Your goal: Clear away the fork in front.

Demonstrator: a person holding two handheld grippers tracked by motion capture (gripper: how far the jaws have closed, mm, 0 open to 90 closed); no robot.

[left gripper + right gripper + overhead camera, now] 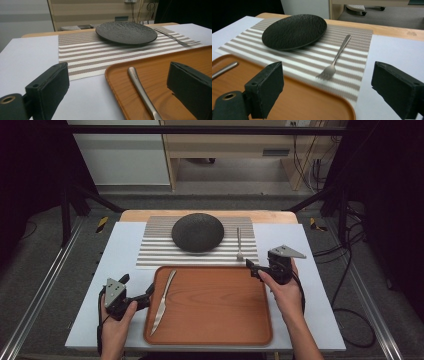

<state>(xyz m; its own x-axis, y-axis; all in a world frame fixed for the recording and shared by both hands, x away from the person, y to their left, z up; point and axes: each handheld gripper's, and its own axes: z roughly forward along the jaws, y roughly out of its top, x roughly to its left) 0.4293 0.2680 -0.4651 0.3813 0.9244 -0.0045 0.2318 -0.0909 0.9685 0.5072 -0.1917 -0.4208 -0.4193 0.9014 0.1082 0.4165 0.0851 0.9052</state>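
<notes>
A silver knife (163,301) lies lengthwise in the left part of a wooden tray (215,320). My left gripper (137,286) sits just left of the tray, open and empty, its jaws (120,75) straddling the tray's rim and the knife handle (141,91). A dark round plate (197,232) rests on a striped placemat (150,251), and a fork (239,245) lies to the plate's right. My right gripper (253,269) hovers at the tray's far right corner, open and empty, facing the fork (335,60) and plate (293,31).
A white sheet (305,245) covers the table under the tray and placemat. Black frame posts stand at both sides, and cables trail on the floor at the right. A wooden cabinet stands behind the table.
</notes>
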